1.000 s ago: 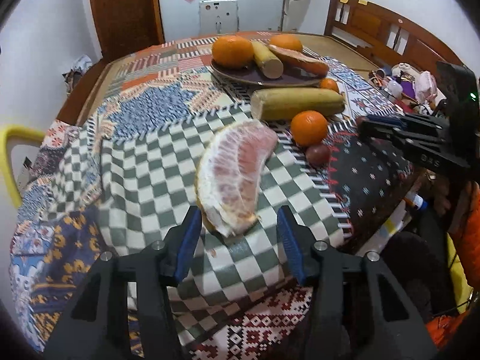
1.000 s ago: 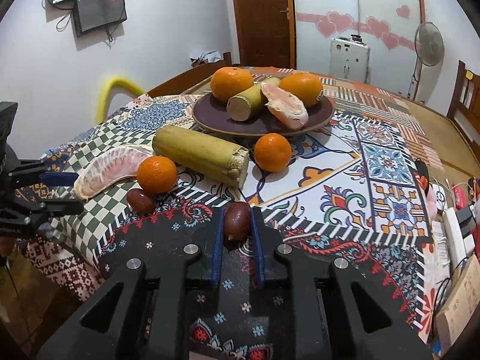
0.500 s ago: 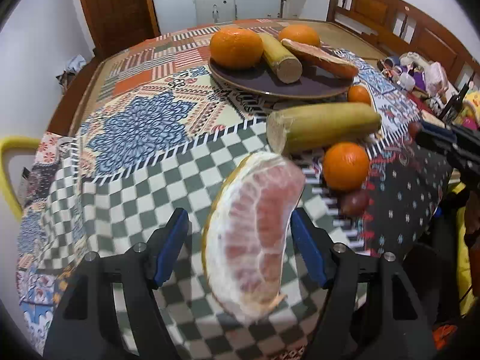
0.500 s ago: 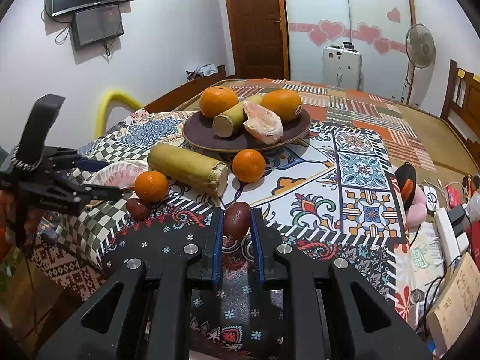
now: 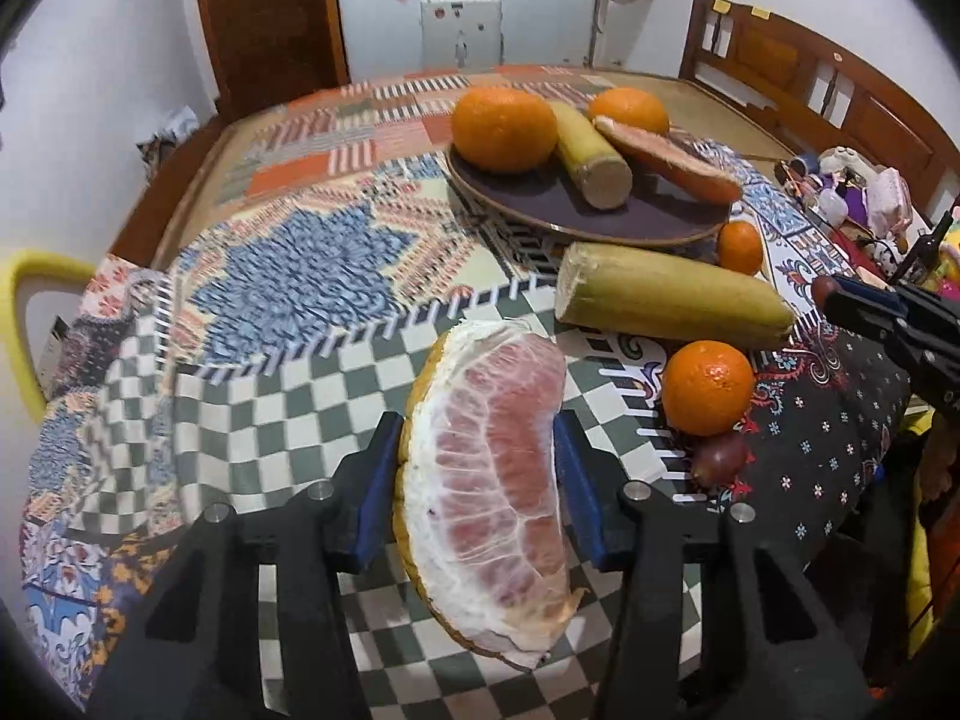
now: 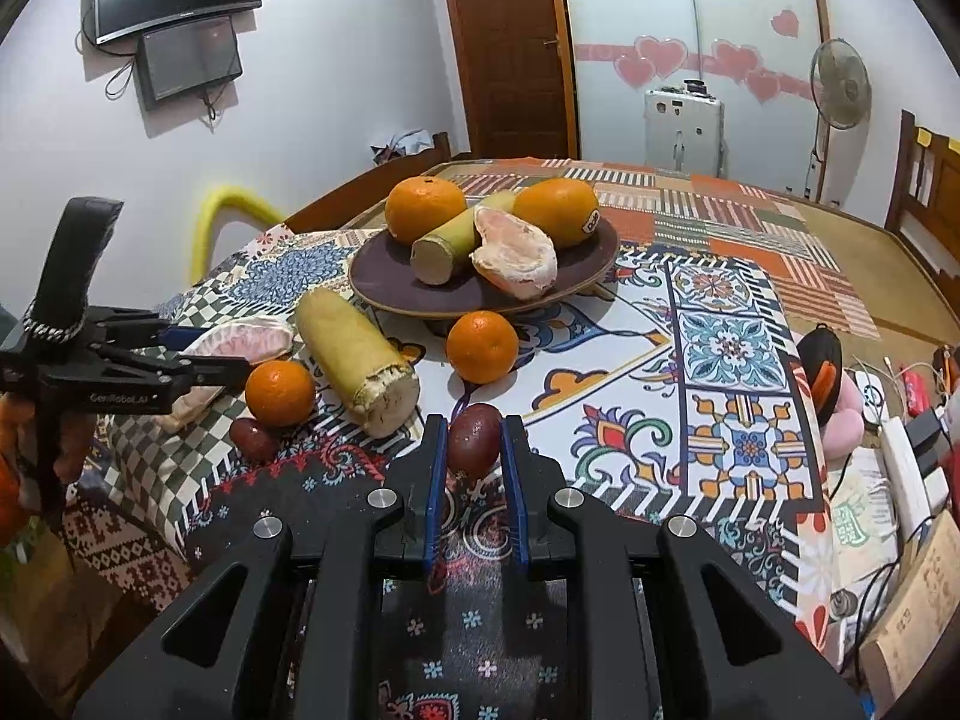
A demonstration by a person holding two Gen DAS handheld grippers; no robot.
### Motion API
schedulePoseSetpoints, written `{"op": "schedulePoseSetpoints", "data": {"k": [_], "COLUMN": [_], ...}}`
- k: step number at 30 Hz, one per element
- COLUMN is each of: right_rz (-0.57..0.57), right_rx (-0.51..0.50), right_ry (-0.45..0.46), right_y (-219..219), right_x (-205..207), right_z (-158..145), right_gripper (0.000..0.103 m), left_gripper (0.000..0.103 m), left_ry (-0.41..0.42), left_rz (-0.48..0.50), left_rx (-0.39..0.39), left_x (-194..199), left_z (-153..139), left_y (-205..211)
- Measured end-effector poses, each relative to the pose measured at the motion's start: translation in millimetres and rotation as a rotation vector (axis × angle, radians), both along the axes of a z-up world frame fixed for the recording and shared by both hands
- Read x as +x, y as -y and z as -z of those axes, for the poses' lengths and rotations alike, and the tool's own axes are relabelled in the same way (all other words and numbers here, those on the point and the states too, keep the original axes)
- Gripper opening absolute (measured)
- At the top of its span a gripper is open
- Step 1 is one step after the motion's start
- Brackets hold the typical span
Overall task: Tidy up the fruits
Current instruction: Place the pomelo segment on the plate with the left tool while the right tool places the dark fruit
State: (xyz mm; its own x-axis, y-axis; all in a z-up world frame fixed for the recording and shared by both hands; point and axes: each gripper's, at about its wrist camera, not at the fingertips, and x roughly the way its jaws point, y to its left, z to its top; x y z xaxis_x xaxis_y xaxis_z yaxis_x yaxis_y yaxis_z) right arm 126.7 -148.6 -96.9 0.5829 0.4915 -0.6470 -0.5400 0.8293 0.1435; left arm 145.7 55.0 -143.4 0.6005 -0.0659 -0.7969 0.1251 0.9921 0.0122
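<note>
The left gripper (image 5: pixel 477 474) has just been closing its jaws, and the blue pads now press both sides of the peeled pink pomelo wedge (image 5: pixel 495 486) on the checked tabletop cloth (image 5: pixel 252 414). The right gripper (image 6: pixel 474 450) is clenched on one dark red passion fruit (image 6: pixel 474 438); a second (image 6: pixel 252 438) lies at nine o'clock from it. On the brown round plate (image 6: pixel 384 282) at twelve: two oranges, one sugarcane stub, one pomelo wedge. Loose below it: two small tangerines, one thick yellow sugarcane piece (image 6: pixel 360 360).

"GenRobot_AI" on left hand-held gripper (image 6: pixel 207 354)
</note>
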Motion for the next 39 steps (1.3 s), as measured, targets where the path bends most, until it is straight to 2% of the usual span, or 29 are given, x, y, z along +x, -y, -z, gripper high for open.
{"op": "schedulePoseSetpoints", "data": {"k": [10, 19, 28, 39], "right_rz": [0.009, 0.008, 0.021, 0.038], "right_rx": [0.024, 0.039, 0.011, -0.042], "right_ry": [0.055, 0.119, 0.155, 0.136], "right_y": [0.2, -4.6, -9.9, -12.8], "right_x": [8.8, 29.0, 64.4, 101.2], "right_z": [-22.8, -44.6, -50.8, -38.9], "right_gripper": [0.016, 0.016, 0.016, 0.016], "left_gripper": [0.050, 0.050, 0.050, 0.050], "left_ry": [0.138, 0.243, 0.263, 0.239], "left_rz": [-0.023, -0.009, 0.011, 0.016], "left_rx": [-0.078, -0.117, -0.122, -0.106], "left_x": [-1.5, 26.0, 68.0, 115.7], "left_z": [-52.1, -86.2, -85.8, -65.9], "left_y": [-6.0, 5.3, 21.0, 36.2]}}
